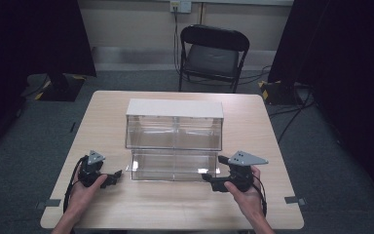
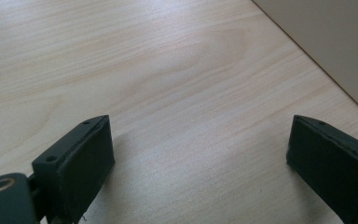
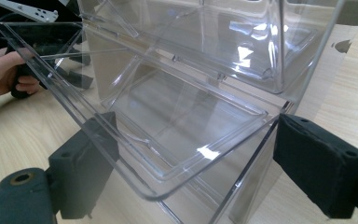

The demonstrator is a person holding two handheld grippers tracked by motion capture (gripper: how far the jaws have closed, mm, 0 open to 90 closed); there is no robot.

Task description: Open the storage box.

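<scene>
A clear plastic two-tier box (image 1: 174,131) with a white top stands mid-table. Its lower front flap (image 1: 173,165) is tilted outward. My right gripper (image 1: 206,176) is at the flap's right front corner, held by a hand. In the right gripper view that gripper (image 3: 196,140) is open, and the flap's clear edge (image 3: 168,177) runs between its jaws without either pad touching it. My left gripper (image 1: 116,175) lies low at the box's left front corner. It (image 2: 200,140) is open over bare wood with nothing between its jaws.
The wooden table (image 1: 185,204) has free room in front of the box and along both sides. A black folding chair (image 1: 213,56) stands behind the table. Dark curtains hang at both sides. The other hand (image 3: 2,70) shows through the clear plastic.
</scene>
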